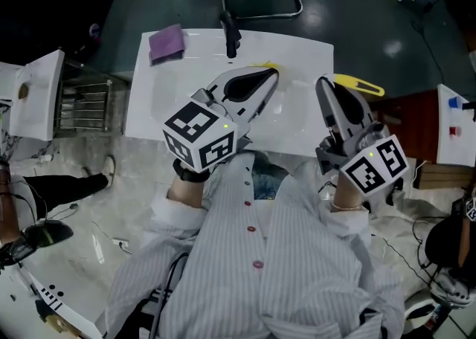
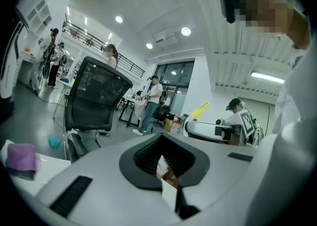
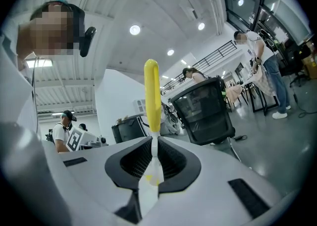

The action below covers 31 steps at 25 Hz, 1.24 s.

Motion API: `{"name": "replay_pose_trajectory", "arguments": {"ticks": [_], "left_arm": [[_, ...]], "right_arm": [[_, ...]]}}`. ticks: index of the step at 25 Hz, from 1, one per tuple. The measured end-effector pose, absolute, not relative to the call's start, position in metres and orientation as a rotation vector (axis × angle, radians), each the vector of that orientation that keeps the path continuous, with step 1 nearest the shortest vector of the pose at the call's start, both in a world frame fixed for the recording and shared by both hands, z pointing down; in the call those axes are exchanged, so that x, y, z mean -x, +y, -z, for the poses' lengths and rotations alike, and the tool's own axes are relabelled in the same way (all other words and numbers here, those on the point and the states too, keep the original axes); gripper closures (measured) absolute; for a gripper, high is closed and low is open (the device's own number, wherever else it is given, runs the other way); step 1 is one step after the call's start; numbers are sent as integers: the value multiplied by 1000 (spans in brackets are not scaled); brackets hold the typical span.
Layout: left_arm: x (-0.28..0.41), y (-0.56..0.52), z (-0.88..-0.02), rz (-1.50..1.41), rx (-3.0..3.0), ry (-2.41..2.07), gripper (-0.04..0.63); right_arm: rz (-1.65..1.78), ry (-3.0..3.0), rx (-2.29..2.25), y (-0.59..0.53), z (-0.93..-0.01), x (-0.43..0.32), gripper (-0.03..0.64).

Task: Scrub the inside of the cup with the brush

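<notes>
Yellow and white, the brush [image 3: 151,91] sits clamped in the right gripper [image 3: 151,143], its yellow handle sticking out past the 2 jaws. The left gripper [image 1: 262,77] is squeezed tight on a thin wall of the cup [image 2: 167,169]; only a white and orange-brown sliver shows between its pads. Both grippers hang above the white sink [image 1: 152,107], side by side and apart. A purple cloth [image 1: 166,42] lies on the sink's back left corner, near the black tap [image 1: 230,33].
</notes>
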<state>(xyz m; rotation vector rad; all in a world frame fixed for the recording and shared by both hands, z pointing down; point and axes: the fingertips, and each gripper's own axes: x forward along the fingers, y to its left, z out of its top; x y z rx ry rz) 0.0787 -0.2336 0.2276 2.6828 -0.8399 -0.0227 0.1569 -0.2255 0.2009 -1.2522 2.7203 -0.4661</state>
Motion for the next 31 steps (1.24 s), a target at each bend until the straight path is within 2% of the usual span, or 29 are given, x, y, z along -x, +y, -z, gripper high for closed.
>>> {"name": "replay_pose_trajectory", "arguments": {"ticks": [31], "left_arm": [[-71,-261,-255,-123,-2764,-837,586]], "right_arm": [[508,2755,1268,-251,-236,-145,557]]}}
